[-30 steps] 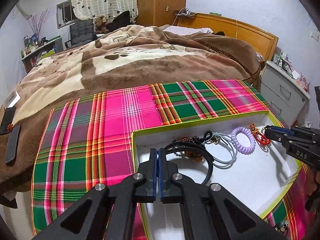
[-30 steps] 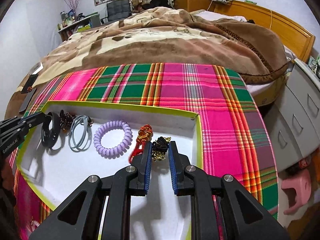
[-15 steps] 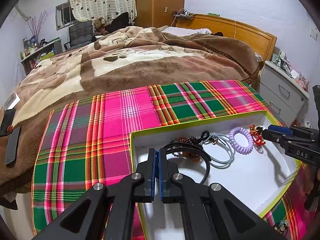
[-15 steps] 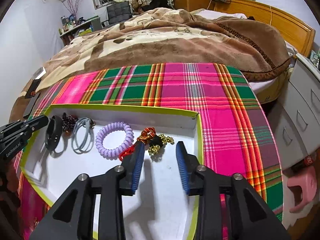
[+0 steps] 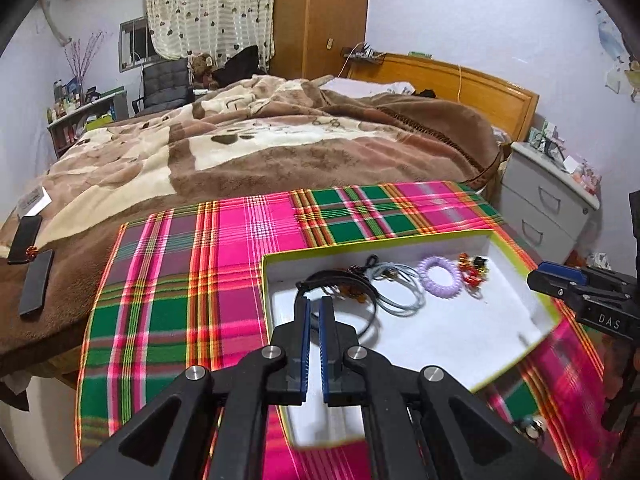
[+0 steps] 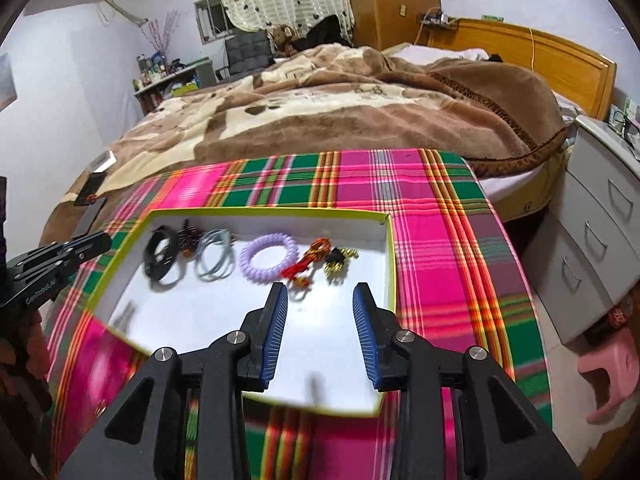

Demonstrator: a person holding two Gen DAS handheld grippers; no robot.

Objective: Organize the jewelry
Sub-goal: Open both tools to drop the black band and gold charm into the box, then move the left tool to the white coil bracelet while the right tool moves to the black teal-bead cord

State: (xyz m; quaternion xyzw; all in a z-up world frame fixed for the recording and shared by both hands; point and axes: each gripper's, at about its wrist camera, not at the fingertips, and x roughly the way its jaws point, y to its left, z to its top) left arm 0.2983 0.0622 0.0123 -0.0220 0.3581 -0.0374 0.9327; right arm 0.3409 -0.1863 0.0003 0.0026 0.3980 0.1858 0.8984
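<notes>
A white box with a green rim (image 6: 390,248) (image 5: 516,264) lies on the plaid cloth. Along its far side lie a black band (image 6: 160,254) (image 5: 340,280), grey hair ties (image 6: 214,256) (image 5: 400,288), a purple coil tie (image 6: 269,257) (image 5: 439,278), a red knot charm (image 6: 310,260) (image 5: 470,274) and a black and gold piece (image 6: 338,258). My right gripper (image 6: 320,320) is open and empty, above the box's near part. My left gripper (image 5: 314,312) has its jaws slightly apart and empty, by the black band.
The plaid cloth (image 5: 180,300) covers the foot of a bed with a brown blanket (image 5: 280,140). Two phones (image 5: 34,264) lie on the blanket at the left. A grey drawer unit (image 6: 600,232) stands at the right. A small metal item (image 5: 532,432) lies on the cloth near the box.
My right gripper opened, let go of the black and gold piece in the box, and pulled back and up. My left gripper opened slightly, releasing the black band, and drew back.
</notes>
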